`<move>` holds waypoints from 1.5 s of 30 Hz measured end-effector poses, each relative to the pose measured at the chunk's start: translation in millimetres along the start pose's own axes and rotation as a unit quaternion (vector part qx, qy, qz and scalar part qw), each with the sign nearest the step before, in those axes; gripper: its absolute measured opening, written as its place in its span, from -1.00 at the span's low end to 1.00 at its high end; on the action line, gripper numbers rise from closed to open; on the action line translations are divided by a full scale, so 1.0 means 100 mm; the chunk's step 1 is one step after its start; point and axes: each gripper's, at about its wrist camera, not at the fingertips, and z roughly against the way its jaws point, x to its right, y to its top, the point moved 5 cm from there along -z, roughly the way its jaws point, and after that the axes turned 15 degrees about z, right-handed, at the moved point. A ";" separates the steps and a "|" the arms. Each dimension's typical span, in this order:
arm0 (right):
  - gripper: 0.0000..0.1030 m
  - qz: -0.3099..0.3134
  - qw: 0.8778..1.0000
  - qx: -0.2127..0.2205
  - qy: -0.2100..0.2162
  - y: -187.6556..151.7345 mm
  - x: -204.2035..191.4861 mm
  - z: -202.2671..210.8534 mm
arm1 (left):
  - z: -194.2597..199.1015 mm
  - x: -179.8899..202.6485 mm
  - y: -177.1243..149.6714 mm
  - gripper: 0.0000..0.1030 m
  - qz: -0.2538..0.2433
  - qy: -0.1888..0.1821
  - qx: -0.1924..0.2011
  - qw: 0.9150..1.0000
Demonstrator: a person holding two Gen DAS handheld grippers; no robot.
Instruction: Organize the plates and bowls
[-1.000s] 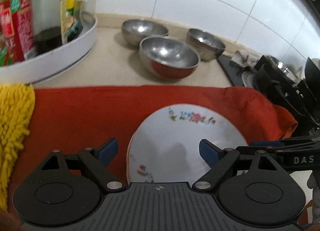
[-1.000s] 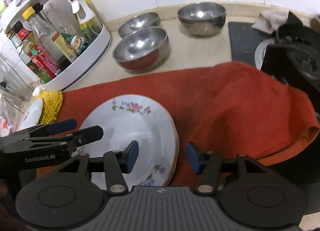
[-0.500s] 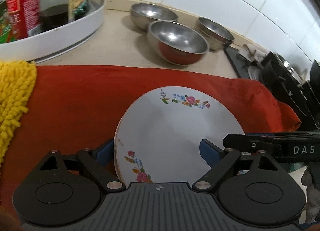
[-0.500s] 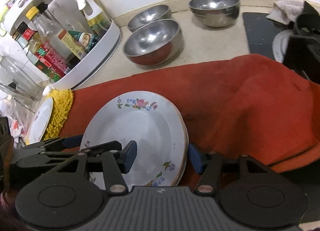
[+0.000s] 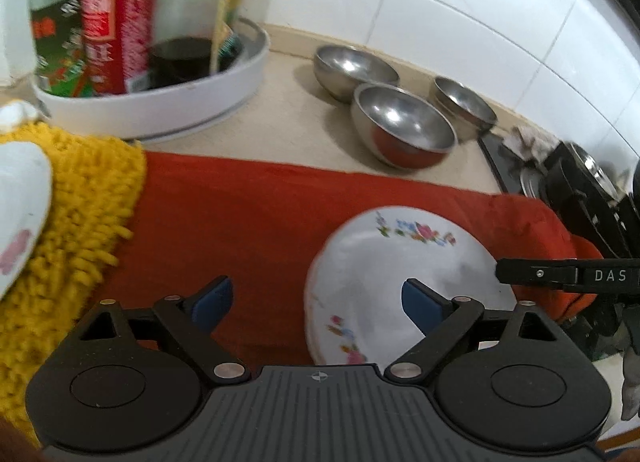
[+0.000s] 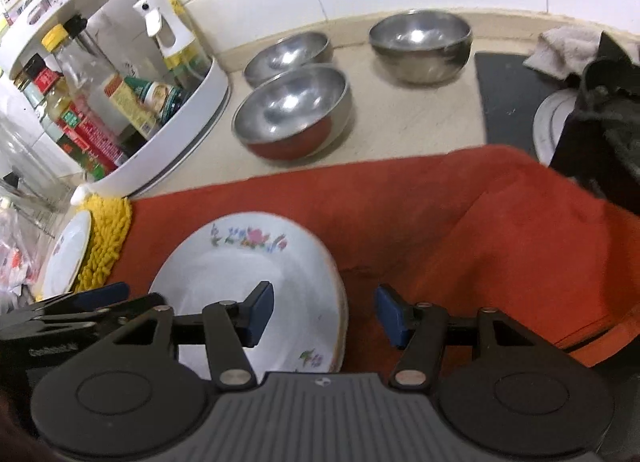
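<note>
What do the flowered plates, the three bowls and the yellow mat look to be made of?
Flowered plates: glazed ceramic or perhaps melamine; glossy white, printed flowers. Three bowls: polished metal, likely stainless steel; mirror-like highlights, with red cloth reflected in the nearest. Yellow mat: soft chenille or microfibre; shaggy tufts.

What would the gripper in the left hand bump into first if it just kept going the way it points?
Most likely the red cloth: the left gripper aims down at bare fabric, with the flowered white plate just beside its line. Depth is hard to judge.

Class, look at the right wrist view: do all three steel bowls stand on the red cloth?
No. The three steel bowls stand on the bare beige counter behind the red cloth, which carries only the flowered plates.
</note>
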 end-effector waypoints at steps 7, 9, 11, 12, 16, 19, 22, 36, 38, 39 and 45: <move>0.01 0.027 1.000 0.010 -0.004 0.18 -0.14 0.01 | 0.18 -0.23 0.06 0.85 0.024 0.018 0.027 0.999; 0.02 0.041 0.999 0.014 0.003 0.25 -0.24 0.00 | 0.25 -0.32 0.09 0.85 0.033 0.026 0.038 0.998; 0.02 0.057 0.998 0.015 0.010 0.31 -0.37 -0.03 | 0.34 -0.44 0.11 0.85 0.043 0.036 0.050 0.997; 0.02 0.066 0.998 0.015 0.015 0.34 -0.44 -0.05 | 0.39 -0.49 0.13 0.86 0.048 0.041 0.056 0.996; 0.02 0.092 0.995 0.014 0.039 0.43 -0.71 -0.16 | 0.56 -0.75 0.15 0.87 0.073 0.066 0.076 0.992; 0.02 0.110 0.992 0.011 0.062 0.47 -0.93 -0.24 | 0.68 -0.95 0.14 0.88 0.093 0.086 0.087 0.988; 0.02 0.130 0.988 0.007 0.078 0.50 -1.14 -0.32 | 0.78 -1.13 0.13 0.88 0.110 0.102 0.097 0.984; 0.03 0.193 0.972 0.000 0.135 0.80 -2.05 -0.68 | 1.09 -1.87 0.27 0.92 0.149 0.162 0.138 0.966; 0.03 0.201 0.970 0.001 0.140 0.84 -2.18 -0.72 | 1.10 -1.97 0.32 0.92 0.149 0.166 0.141 0.965; 0.03 0.205 0.968 0.001 0.142 0.86 -2.26 -0.75 | 1.10 -2.01 0.34 0.92 0.149 0.167 0.142 0.964; 0.04 0.212 0.966 -0.003 0.147 0.94 -2.54 -0.93 | 1.06 -2.25 0.46 0.94 0.139 0.171 0.137 0.966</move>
